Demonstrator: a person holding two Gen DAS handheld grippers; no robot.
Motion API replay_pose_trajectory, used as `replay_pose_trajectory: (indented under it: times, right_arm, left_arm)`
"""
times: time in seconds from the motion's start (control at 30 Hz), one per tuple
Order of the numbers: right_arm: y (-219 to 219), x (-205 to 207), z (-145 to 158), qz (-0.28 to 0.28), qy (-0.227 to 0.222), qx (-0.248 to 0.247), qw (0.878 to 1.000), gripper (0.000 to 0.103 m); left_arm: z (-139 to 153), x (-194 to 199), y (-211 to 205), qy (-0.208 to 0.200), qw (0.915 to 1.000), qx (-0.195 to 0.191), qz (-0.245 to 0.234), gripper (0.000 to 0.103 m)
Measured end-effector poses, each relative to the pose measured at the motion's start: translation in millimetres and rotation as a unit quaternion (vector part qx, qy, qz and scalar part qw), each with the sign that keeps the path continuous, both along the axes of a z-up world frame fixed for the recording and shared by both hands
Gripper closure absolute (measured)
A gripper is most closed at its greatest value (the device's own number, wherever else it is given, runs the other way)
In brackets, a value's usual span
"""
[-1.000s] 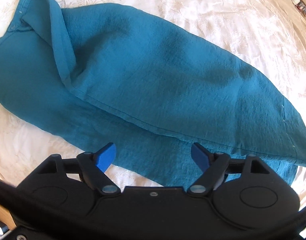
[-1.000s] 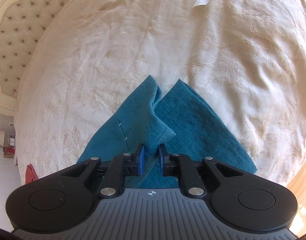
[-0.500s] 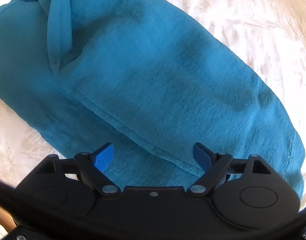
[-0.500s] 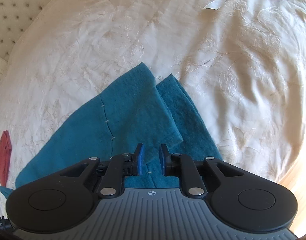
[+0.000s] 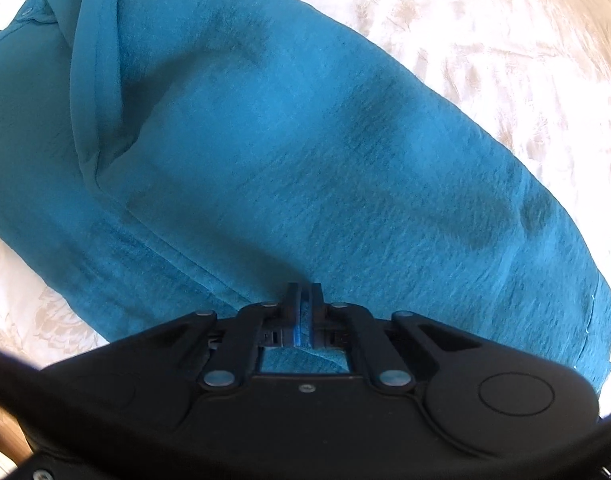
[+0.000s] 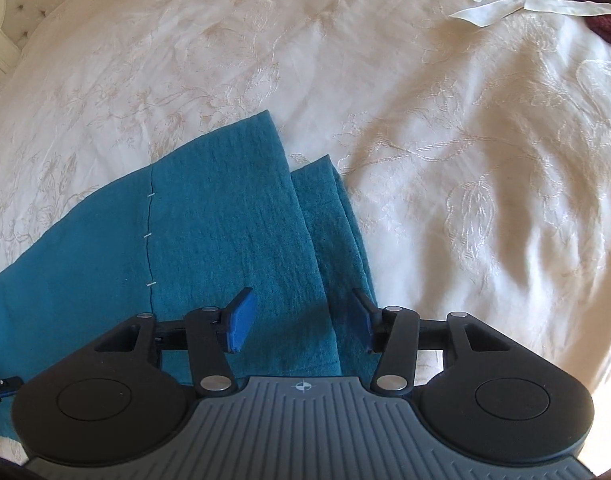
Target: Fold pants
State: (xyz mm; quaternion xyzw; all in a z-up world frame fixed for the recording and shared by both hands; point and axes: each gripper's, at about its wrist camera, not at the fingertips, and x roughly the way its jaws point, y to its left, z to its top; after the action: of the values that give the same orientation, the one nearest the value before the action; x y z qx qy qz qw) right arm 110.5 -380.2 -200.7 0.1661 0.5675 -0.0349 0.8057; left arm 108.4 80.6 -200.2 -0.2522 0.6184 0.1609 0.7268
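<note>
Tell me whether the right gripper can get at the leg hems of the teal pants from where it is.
Probably yes: the right gripper, jaws opening, hangs just above the pants near the hems, with nothing between.

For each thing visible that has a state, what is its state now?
Teal fabric pants: folded lengthwise, lying on the cream embroidered bedspread.
Left hand-held gripper: shut on a pinch of the pants.
Right hand-held gripper: jaws opening, pads off the leg ends.
</note>
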Motion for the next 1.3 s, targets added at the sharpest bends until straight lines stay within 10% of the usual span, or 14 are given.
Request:
replay_pose_trajectory:
  times: [0.23, 0.47, 0.53, 0.6, 1.03, 1.3]
  right_arm:
    - [2, 9, -13, 0.038, 0.012, 0.029, 0.999, 0.054]
    - [9, 0, 3, 0.061, -0.011, 0.023, 0.998, 0.098]
    - [4, -5, 11, 0.047, -0.023, 0.036, 0.998, 0.099]
    - [-3, -10, 21, 0.032, -0.036, 0.049, 0.998, 0.099]
    - [-7, -39, 79, 0.037, -0.054, 0.035, 0.997, 0.101]
    - [-24, -61, 12, 0.016, 0.046, -0.002, 0.999, 0.101]
  left_arm:
    - [2, -2, 11, 0.013, 0.9997, -0.020, 0.002, 0.096]
    - [16, -14, 29, 0.009, 0.9998, -0.018, 0.000, 0.084]
    - [19, -17, 31, 0.008, 0.9999, -0.011, -0.003, 0.055]
    - [22, -22, 31, 0.006, 1.0000, 0.002, -0.008, 0.050]
    - [47, -37, 23, -0.012, 0.9977, 0.037, -0.054, 0.038]
    - [62, -54, 9, -0.013, 0.9893, 0.088, -0.115, 0.034]
